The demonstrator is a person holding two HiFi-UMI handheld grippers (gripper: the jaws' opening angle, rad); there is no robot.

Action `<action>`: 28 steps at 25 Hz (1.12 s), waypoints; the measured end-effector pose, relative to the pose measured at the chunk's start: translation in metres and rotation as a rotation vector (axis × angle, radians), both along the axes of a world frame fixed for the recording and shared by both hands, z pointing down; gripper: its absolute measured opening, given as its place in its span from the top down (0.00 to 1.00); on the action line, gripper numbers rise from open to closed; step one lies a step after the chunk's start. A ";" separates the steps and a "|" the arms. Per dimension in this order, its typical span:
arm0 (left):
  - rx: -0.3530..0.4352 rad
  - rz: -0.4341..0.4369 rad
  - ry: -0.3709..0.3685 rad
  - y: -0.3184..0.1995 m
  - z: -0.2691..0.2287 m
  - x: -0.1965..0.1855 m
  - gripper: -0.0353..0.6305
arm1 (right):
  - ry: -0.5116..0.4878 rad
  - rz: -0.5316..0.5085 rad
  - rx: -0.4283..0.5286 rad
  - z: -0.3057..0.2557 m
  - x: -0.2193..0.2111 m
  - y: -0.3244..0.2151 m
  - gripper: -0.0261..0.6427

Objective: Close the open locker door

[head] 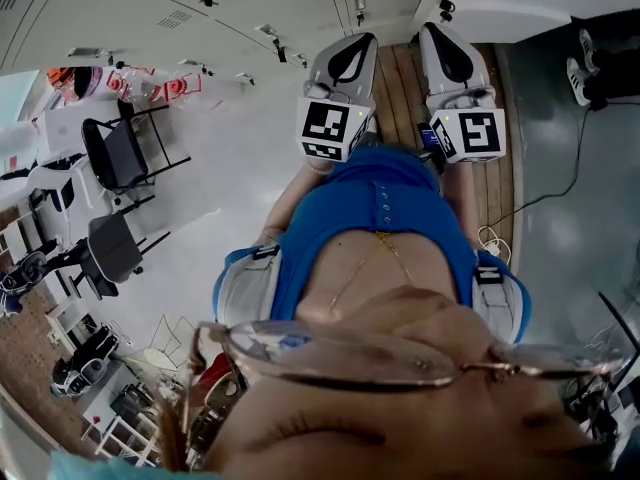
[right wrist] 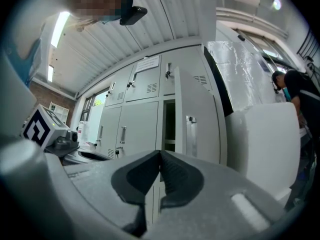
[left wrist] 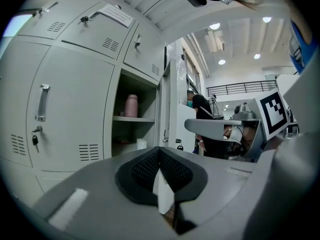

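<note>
The grey locker bank (left wrist: 75,104) fills the left of the left gripper view. One compartment (left wrist: 131,134) stands open, with a pink bottle (left wrist: 131,105) on its shelf. Its door (left wrist: 169,104) shows edge-on there. In the right gripper view the same door (right wrist: 200,116) swings out toward me, its handle (right wrist: 190,129) facing me, beside the dark opening (right wrist: 169,126). My left gripper (left wrist: 160,154) and right gripper (right wrist: 160,156) are both shut on nothing, well short of the door. The head view shows them side by side, left gripper (head: 350,46), right gripper (head: 442,36), pointing at the lockers.
Two black chairs (head: 118,153) (head: 112,248) stand off to my left. A cable (head: 560,183) runs over the floor on my right, near a pair of shoes (head: 590,63). A large white block (right wrist: 267,144) sits right of the door. A person in dark clothes (left wrist: 204,111) stands beyond the lockers.
</note>
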State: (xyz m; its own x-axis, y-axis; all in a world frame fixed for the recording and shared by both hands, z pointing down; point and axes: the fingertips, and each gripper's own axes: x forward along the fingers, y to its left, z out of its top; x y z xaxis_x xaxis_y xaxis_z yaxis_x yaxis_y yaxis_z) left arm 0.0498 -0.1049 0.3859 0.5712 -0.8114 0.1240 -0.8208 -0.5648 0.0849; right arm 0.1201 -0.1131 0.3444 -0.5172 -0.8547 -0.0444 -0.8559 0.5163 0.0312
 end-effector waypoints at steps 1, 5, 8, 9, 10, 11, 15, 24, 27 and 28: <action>-0.007 -0.005 0.000 -0.001 0.003 0.000 0.96 | -0.002 -0.007 -0.001 0.000 0.002 -0.003 0.96; -0.023 -0.011 -0.001 -0.005 0.012 -0.004 0.96 | -0.004 -0.037 -0.017 0.003 0.008 -0.015 0.96; -0.023 -0.007 0.008 -0.006 0.010 -0.001 0.95 | 0.039 -0.050 -0.011 -0.001 0.016 -0.018 0.96; -0.020 -0.007 0.007 -0.007 0.009 -0.001 0.95 | 0.042 -0.050 -0.011 -0.003 0.019 -0.019 0.96; -0.015 -0.005 0.005 -0.008 0.009 -0.001 0.95 | 0.037 -0.053 -0.012 -0.004 0.021 -0.021 0.96; -0.011 -0.002 0.003 -0.010 0.008 -0.002 0.95 | 0.028 -0.056 -0.013 -0.006 0.023 -0.023 0.96; -0.011 0.029 0.008 -0.022 0.010 -0.002 0.95 | 0.008 -0.067 -0.012 -0.006 0.028 -0.031 0.92; -0.012 0.098 -0.001 -0.046 0.008 0.008 0.95 | 0.081 -0.142 -0.012 -0.008 0.026 -0.045 0.79; -0.017 0.105 0.000 -0.053 0.010 0.007 0.95 | 0.070 -0.200 0.003 -0.012 0.021 -0.049 0.79; -0.019 0.108 -0.001 -0.055 0.010 0.006 0.95 | 0.074 -0.208 0.009 -0.013 0.020 -0.051 0.79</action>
